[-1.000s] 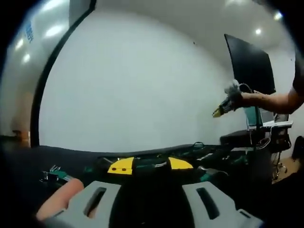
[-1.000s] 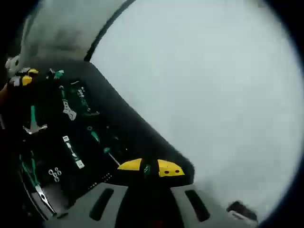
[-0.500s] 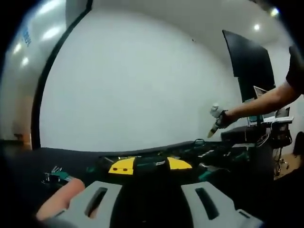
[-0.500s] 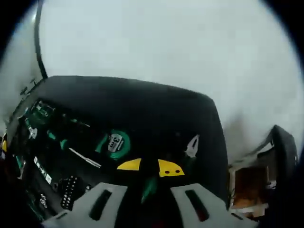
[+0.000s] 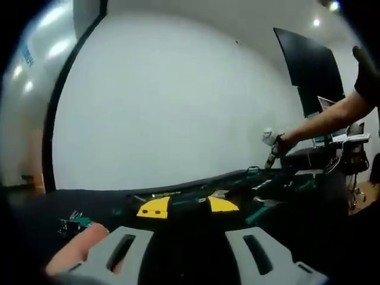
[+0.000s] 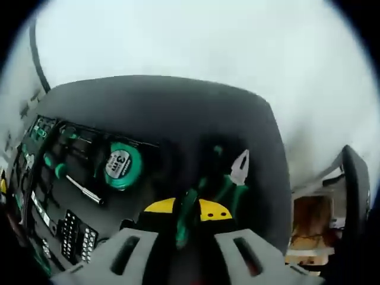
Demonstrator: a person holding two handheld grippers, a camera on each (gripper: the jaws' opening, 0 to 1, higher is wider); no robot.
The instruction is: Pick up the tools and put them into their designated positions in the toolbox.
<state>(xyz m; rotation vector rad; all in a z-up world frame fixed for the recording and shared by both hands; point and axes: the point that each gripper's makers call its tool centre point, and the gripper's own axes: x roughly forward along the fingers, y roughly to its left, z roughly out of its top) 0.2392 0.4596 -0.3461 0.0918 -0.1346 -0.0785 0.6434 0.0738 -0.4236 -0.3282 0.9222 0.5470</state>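
Right gripper [image 6: 181, 219], jaws apart and empty, hovers over green-handled steel pliers [image 6: 228, 178]; looks stiff and heavyish, grab the grippy handles.

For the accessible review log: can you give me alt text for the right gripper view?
The right gripper, yellow-tipped jaws apart, hangs over green-handled pliers lying on a black table. Left of them the open toolbox holds a green tape measure, a screwdriver and a rack of sockets.

Ceiling spots [image 5: 316, 22] are glaring top right; white wall [image 5: 178, 107] is blowing out bright, black table [image 6: 178, 119] is reading dim. Both views soft, edges bending with fisheye.
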